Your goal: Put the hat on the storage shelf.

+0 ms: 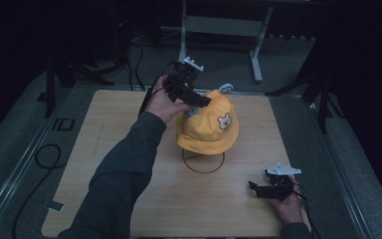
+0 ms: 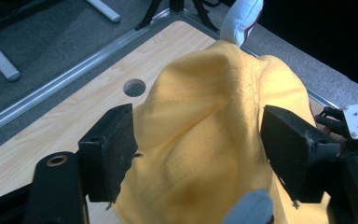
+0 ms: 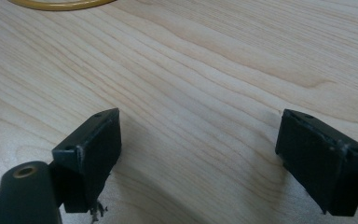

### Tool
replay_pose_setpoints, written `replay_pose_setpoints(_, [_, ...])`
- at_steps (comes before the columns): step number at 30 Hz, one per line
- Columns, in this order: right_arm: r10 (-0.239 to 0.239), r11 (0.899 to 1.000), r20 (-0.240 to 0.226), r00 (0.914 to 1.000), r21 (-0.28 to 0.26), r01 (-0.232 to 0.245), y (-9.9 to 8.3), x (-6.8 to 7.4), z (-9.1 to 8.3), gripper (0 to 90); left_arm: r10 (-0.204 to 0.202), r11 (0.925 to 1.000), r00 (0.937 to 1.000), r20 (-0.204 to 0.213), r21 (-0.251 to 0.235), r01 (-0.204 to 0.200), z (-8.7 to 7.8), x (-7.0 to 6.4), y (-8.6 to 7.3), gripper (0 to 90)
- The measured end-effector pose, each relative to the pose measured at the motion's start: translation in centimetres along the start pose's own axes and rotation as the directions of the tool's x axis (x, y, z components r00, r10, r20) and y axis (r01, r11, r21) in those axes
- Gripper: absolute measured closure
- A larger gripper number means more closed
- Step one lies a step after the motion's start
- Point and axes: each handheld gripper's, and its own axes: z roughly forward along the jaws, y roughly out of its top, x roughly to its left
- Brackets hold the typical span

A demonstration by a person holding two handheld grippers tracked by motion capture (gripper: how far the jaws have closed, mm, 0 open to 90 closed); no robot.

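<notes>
Your left gripper (image 1: 193, 94) sits at the yellow hat's (image 1: 210, 127) ten o'clock, fingers (image 2: 109, 156) spread astride its crown at the counter's (image 1: 129, 124) centre. Your right gripper (image 1: 258, 189) rests at five o'clock, fingers apart.

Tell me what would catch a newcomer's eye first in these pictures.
The bright yellow hat with its small bear face, perched on a ring-based stand mid-table, stands out first. The left gripper is at its crown, and in the left gripper view the open jaws straddle the yellow fabric. The right gripper sits open near the table's front right corner, over bare wood.
</notes>
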Motion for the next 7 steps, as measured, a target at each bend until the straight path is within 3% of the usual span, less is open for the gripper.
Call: replay_pose_setpoints(7, [-0.001, 1.000, 0.000, 1.0000, 0.001, 0.001, 0.0, 0.0, 0.0, 14.1, -0.031, 0.9964, 0.9994, -0.016, -0.080, 0.030, -3.0, 0.6, -1.6, 27.8])
